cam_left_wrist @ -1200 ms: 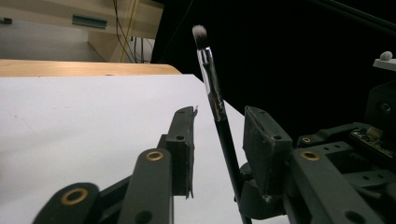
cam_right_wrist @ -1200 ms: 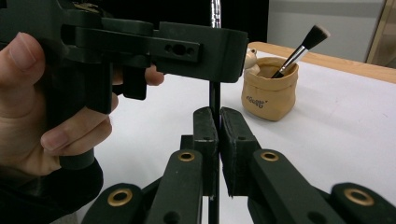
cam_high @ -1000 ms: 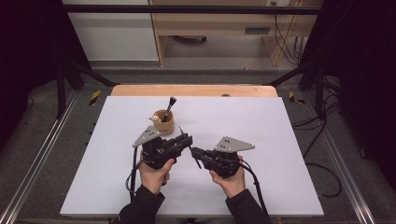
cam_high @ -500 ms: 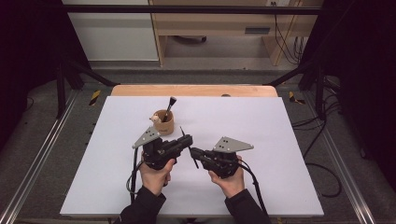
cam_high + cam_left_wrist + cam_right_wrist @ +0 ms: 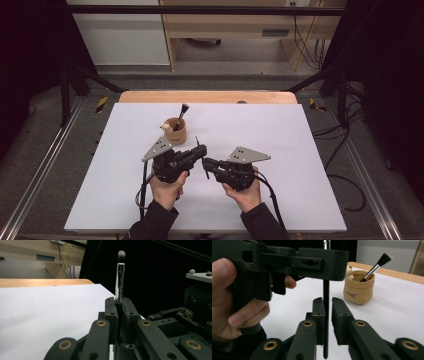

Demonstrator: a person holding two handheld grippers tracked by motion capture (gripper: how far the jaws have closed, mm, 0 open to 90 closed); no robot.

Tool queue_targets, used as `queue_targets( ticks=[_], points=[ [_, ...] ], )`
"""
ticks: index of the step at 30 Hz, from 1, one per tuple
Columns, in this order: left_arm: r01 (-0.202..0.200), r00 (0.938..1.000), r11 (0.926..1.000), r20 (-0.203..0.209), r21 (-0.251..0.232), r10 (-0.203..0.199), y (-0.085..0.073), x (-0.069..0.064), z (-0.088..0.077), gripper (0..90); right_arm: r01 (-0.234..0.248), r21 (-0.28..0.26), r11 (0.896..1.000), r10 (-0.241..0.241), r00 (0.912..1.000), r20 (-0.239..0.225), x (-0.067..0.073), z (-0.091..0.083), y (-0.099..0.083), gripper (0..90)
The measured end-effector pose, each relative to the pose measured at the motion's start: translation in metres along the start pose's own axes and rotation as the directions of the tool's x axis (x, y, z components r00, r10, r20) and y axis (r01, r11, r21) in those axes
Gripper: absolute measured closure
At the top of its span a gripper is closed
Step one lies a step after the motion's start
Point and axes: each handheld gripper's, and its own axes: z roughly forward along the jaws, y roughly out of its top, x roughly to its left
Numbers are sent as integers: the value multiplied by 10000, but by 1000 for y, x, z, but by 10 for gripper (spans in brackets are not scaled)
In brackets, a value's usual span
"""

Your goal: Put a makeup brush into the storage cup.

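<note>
Though its dark print is illegible, the tan pouch (image 5: 359, 291) bears writing.

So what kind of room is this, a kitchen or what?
Not a kitchen; probably a lab or recording workshop. The white table sits in a black metal frame with dark curtains, cables trail on the floor, and a person holds camera-fitted grippers, left and right.

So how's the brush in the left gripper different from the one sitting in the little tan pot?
The held brush is clamped upright in the left gripper; the pot brush leans loose in the tan pot. The held brush has a small rounded tip; the pot brush has a wider, flat-topped head. Both have dark handles and pale-tipped bristles.
</note>
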Motion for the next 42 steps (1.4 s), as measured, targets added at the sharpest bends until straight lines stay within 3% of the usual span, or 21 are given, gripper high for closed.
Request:
queue_targets(
  ticks=[14,21,28,36,42],
  points=[
    [-746,9957,9972,-545,77,749,11,7,-13,845,-258,-96,9996,266,9943,1037,-22,-24,-5,524],
    [-973,9918,9952,-826,109,979,18,12,-22,845,-302,-211,9993,335,9833,1787,-35,-40,-10,325],
    [-1128,9868,9936,-1159,116,1134,26,19,-31,845,-287,-158,9995,315,9731,2281,-42,-53,-16,186],
    [-1324,9789,9912,-1567,50,1316,34,25,-41,845,-323,-171,9993,356,9643,2623,-46,-66,-19,85],
    [-1426,9733,9898,-1810,43,1410,41,31,-45,844,-307,-133,9994,333,9510,3073,-51,-76,-23,70]
  ],
)
